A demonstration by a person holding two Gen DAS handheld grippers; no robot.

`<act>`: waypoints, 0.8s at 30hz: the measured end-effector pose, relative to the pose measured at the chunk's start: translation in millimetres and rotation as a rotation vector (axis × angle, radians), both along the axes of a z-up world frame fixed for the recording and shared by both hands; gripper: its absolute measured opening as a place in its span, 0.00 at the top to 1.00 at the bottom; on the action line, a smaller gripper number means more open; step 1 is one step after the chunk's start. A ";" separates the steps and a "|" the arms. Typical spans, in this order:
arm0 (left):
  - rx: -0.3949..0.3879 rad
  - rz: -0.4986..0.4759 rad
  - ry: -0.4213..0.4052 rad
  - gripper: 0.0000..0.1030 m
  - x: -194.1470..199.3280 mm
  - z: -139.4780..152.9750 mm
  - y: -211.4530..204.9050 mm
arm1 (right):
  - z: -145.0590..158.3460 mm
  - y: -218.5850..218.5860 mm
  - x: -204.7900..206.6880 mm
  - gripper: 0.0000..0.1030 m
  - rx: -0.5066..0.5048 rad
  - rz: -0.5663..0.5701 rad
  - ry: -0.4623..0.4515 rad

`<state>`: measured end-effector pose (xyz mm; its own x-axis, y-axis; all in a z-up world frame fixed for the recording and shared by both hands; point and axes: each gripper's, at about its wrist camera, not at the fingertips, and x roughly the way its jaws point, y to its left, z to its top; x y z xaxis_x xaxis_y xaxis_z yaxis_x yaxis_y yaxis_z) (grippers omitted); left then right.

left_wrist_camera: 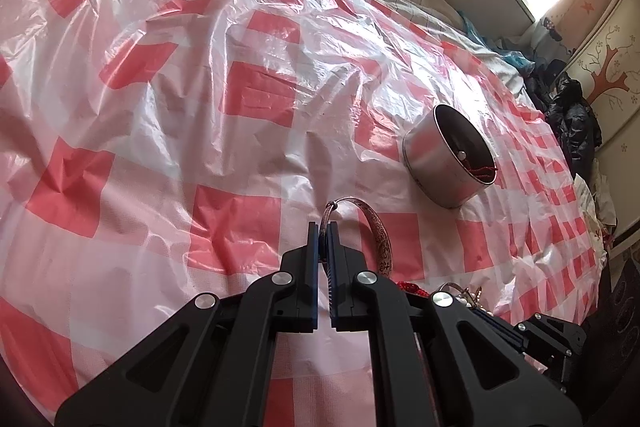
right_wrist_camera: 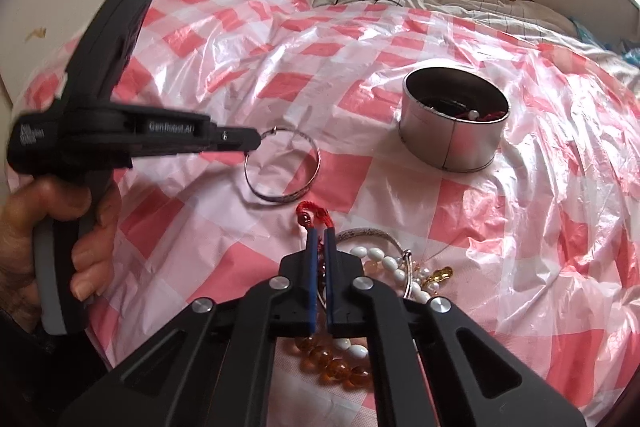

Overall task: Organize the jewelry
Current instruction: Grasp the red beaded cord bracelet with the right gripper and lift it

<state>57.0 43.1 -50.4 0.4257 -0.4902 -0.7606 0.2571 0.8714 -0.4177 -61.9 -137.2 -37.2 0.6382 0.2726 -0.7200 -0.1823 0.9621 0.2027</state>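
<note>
While both hands work over the bed, the left tongs (left_wrist_camera: 323, 227) are pinched shut on the rim of a silver engraved bangle (right_wrist_camera: 288, 169), holding it by its near-left edge so that the ring hangs out ahead of the tips, tilted, with its lower arc close to or brushing the red-and-white checked plastic sheet (right_wrist_camera: 520, 227); I cannot tell whether it touches. The right tongs (right_wrist_camera: 319, 229) are closed narrowly on a red cord bracelet (right_wrist_camera: 314, 217), whose knotted loop sticks out just past the blue pads. Behind and beneath them lies the unsorted heap: a white bead strand (right_wrist_camera: 384, 261), amber beads (right_wrist_camera: 332, 367), a small gold charm (right_wrist_camera: 440, 273) and another metal band (right_wrist_camera: 368, 233). The round metal tin (right_wrist_camera: 452, 131) stands upright on the sheet, open-topped, with a red cord and a pearl-headed piece already inside. What the coming move seems to turn on is this: the tin lies ahead and to the right of both tongs, and the bangle sits between the left tongs and the tin, its plane nearly flat, so it would go in rim-down. By my judgement the right tongs are the nearer, though the left hold the bigger piece.
</note>
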 end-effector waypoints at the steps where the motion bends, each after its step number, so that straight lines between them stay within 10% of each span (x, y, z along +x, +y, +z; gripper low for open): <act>1: -0.007 0.002 0.001 0.97 0.3 0.1 0.8 | 2.1 -5.1 -0.4 0.97 0.040 -0.006 -0.001; 7: -0.021 0.000 0.002 0.97 0.1 1.6 1.7 | 1.2 -36.1 5.2 0.97 0.312 -0.023 0.047; 10: -0.016 0.000 0.007 0.97 0.7 0.2 0.5 | -1.1 -31.4 10.0 0.93 0.290 -0.036 0.066; 13: -0.012 0.000 0.015 0.97 1.0 -1.8 -0.6 | 5.3 -14.8 8.2 0.37 0.180 -0.025 0.020; 17: -0.006 -0.002 0.017 0.97 0.0 -2.9 -1.6 | 1.8 7.5 9.3 0.41 0.025 0.008 0.004; 24: -0.002 -0.006 0.024 0.97 1.1 -4.9 -2.6 | -12.8 18.3 15.1 0.90 -0.097 0.014 0.033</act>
